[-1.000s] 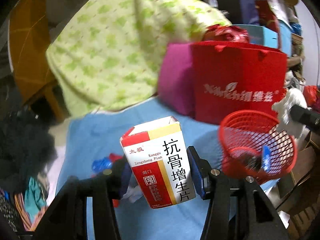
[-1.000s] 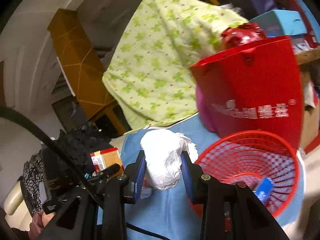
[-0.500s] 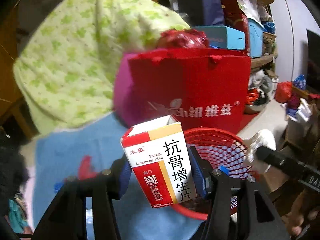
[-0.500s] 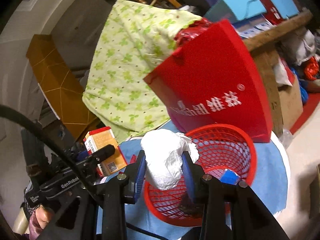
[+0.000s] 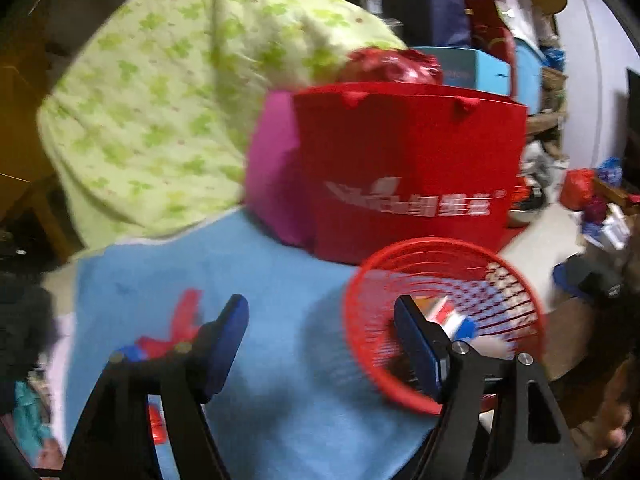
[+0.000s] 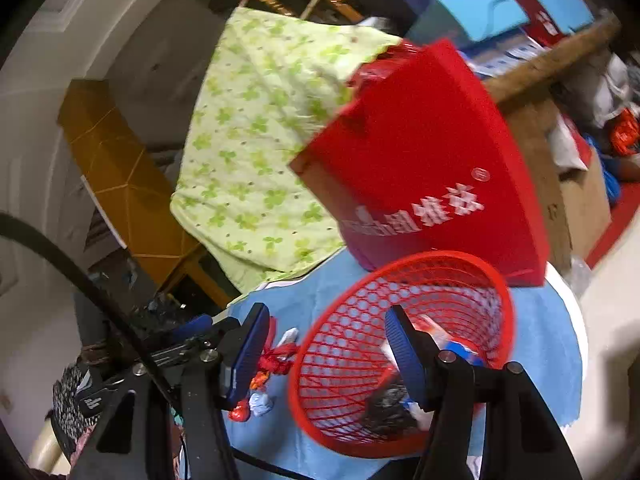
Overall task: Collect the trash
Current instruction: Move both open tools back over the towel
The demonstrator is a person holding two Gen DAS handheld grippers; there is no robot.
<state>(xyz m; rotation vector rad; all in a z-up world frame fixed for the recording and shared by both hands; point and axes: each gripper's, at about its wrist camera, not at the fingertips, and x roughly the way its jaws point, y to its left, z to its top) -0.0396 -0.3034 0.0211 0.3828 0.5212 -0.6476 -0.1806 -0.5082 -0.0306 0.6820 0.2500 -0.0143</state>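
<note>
- Both loads gone: my left gripper (image 5: 320, 340) and right gripper (image 6: 326, 344), jaws opening and empty, hover at the red mesh plastic basket (image 6: 404, 354).
- Dropped trash lies inside it.
- Next, I'd target the red wrappers (image 6: 276, 356) on the blue cloth (image 5: 256, 280), beside the basket's left rim.

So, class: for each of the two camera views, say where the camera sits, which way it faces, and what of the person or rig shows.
Left wrist: on the left gripper, facing slightly down over the blue cloth-covered table; its jaws opening, empty.
Right wrist: on the right gripper, facing the red mesh plastic basket; jaws opening, empty; the left gripper shows at its left.
Shared: basket, red paper shopping bag, green floral quilt.
</note>
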